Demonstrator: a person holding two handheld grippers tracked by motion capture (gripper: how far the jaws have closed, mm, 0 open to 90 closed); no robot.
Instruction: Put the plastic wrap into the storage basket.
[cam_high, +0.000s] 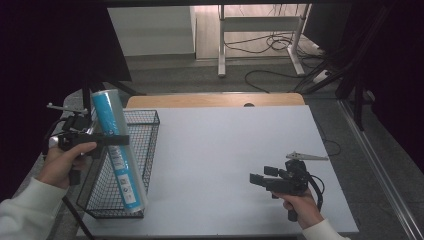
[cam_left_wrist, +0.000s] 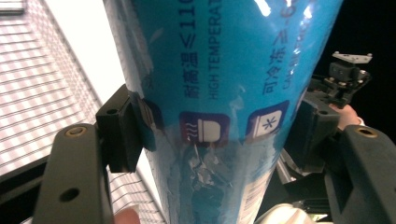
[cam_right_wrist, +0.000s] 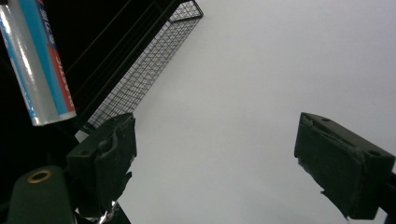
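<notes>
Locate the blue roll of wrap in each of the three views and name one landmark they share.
High view: the blue roll stands tilted at the left, clamped by the left claw, its lower end over the wire basket.
Left gripper view: it runs up the middle between the two jaws.
Right gripper view: one end shows at the top left corner.
Shared landmark: the wire basket.

High view overhead, facing forward; gripper views close; all perhaps share wire basket (cam_high: 131, 150)
</notes>
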